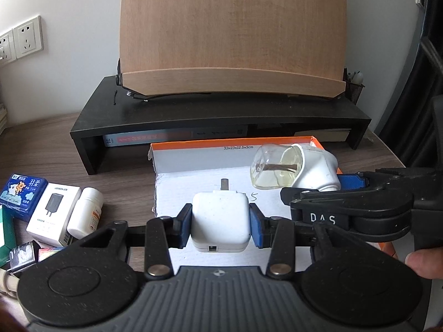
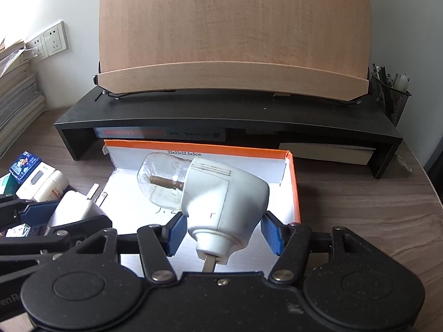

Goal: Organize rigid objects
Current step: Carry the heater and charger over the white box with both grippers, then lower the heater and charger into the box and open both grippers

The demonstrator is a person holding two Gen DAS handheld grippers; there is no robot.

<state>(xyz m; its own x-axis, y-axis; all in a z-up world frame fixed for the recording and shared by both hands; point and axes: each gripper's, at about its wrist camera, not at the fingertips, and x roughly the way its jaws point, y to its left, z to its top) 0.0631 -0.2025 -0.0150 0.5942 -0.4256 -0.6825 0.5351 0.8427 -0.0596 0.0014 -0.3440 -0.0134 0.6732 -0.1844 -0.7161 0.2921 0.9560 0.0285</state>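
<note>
My left gripper point(image 1: 220, 222) is shut on a white square charger point(image 1: 220, 222), held over the orange-rimmed white box point(image 1: 235, 142). The charger also shows at the left of the right wrist view point(image 2: 77, 210). My right gripper point(image 2: 221, 228) holds a white plug with a clear cap point(image 2: 221, 193) over the same box point(image 2: 293, 182); its left pad touches the plug, while a small gap shows at the right pad. The plug shows at the right of the left wrist view point(image 1: 293, 168), with the right gripper point(image 1: 349, 191) reaching in from the right.
A black monitor riser point(image 1: 221, 116) with a wooden book stand point(image 1: 232, 41) stands behind the box. A blue tissue pack point(image 1: 23, 193), a white charger carton point(image 1: 55, 213) and a white pill bottle point(image 1: 85, 211) lie left of the box. A mesh pen holder point(image 2: 390, 94) stands at the back right.
</note>
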